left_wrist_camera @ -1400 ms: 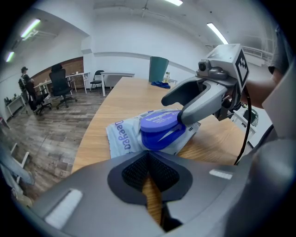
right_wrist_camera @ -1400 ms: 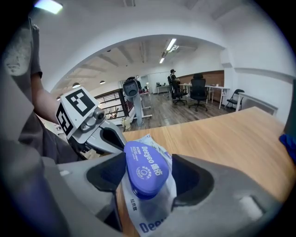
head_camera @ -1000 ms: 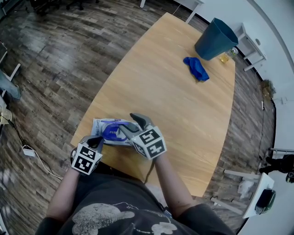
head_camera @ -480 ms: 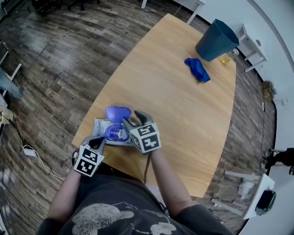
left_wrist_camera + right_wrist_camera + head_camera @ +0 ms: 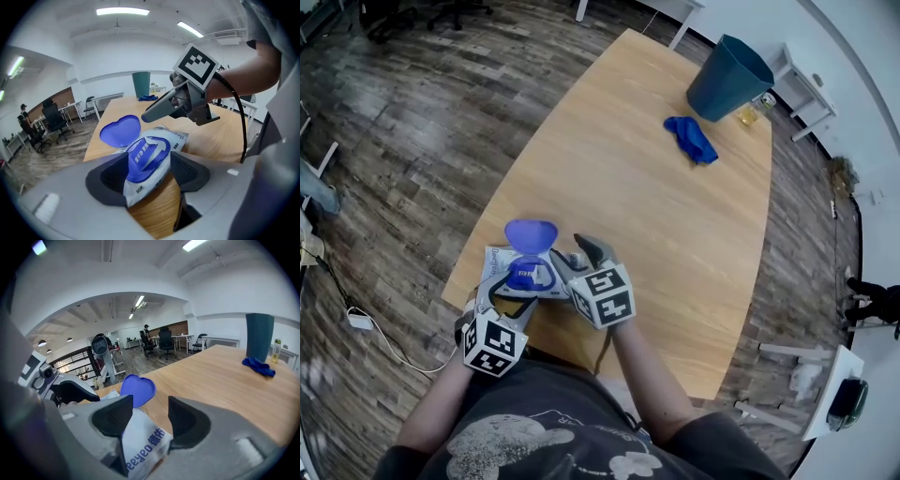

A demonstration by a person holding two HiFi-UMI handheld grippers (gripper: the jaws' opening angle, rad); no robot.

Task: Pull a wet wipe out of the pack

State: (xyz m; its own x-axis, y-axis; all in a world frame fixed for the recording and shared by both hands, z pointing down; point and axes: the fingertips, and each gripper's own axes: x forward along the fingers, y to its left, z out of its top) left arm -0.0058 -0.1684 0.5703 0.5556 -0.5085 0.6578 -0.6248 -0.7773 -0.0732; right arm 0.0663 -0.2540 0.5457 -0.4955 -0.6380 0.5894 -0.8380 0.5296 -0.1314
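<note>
The wet wipe pack (image 5: 514, 278) lies near the table's front edge, white with a blue top. Its blue heart-shaped lid (image 5: 531, 234) stands flipped open toward the far side. My left gripper (image 5: 508, 296) sits at the pack's near end. Its jaws have just been opening and now stand wide apart, and in the left gripper view the pack (image 5: 149, 157) shows between them without being pinched. My right gripper (image 5: 574, 257) is at the pack's right end. In the right gripper view that end of the pack (image 5: 147, 444) is held between its jaws, with the lid (image 5: 137, 390) beyond.
Far across the wooden table (image 5: 656, 234) lies a crumpled blue cloth (image 5: 689, 139). Beside it a dark teal bin (image 5: 729, 78) and a small bottle (image 5: 748, 113) stand at the far edge. Wood floor surrounds the table, and a cable lies on it at the left.
The lid was closed a second ago and now stands open. My left gripper has drawn back toward me, risen a little, and its jaws have parted. The right gripper has barely shifted.
</note>
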